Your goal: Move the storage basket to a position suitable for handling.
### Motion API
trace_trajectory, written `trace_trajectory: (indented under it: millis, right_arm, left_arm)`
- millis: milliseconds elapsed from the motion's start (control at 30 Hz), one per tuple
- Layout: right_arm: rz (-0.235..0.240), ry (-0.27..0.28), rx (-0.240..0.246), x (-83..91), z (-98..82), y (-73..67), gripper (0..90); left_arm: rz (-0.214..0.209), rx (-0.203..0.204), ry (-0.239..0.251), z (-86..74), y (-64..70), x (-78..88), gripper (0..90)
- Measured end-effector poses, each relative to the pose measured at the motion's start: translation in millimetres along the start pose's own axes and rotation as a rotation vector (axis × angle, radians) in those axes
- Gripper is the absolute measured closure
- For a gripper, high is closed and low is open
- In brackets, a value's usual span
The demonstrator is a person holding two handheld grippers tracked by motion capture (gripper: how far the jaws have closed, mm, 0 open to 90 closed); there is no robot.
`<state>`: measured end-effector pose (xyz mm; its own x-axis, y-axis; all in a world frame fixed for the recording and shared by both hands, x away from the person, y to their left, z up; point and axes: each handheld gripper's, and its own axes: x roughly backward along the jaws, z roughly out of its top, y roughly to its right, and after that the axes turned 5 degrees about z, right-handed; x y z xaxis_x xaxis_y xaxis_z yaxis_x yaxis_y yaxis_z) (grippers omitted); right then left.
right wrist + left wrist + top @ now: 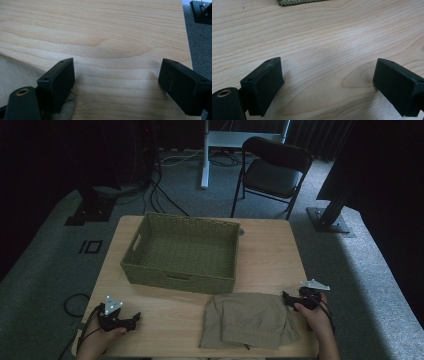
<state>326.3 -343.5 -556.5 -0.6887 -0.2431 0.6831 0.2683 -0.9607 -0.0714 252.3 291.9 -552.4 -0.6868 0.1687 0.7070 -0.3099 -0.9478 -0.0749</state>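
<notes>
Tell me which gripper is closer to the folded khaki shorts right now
Right. The right gripper sits at the right edge of the khaki shorts, jaws open. The left gripper rests apart from them, across bare table, also open.

My count: one wooden table [280, 255]. One woven green basket [182, 251] on it. One folded khaki garment [247, 320]. One black folding chair [272, 172] beyond table. My own grippers: two, left gripper [134, 319], right gripper [286, 297], two black jaws each.

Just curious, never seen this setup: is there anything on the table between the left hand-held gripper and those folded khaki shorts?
Nothing: in the high view, bare wooden table separates the left hand-held gripper from the shorts.
</notes>
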Motion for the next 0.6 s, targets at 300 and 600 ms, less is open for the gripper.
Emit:
trace_trajectory:
  millis: [300,600]
  right_arm:
    - [0.002,-0.001,0.003,0.1,0.1,0.2,13.4]
    - [0.009,0.033,-0.061,1.4,1.5,5.0,13.7]
  left_arm:
    - [-0.016,-0.012,0.004,-0.9,-0.5,0.6,10.1]
    - [-0.045,-0.001,0.002,-0.1,-12.4,1.5,10.1]
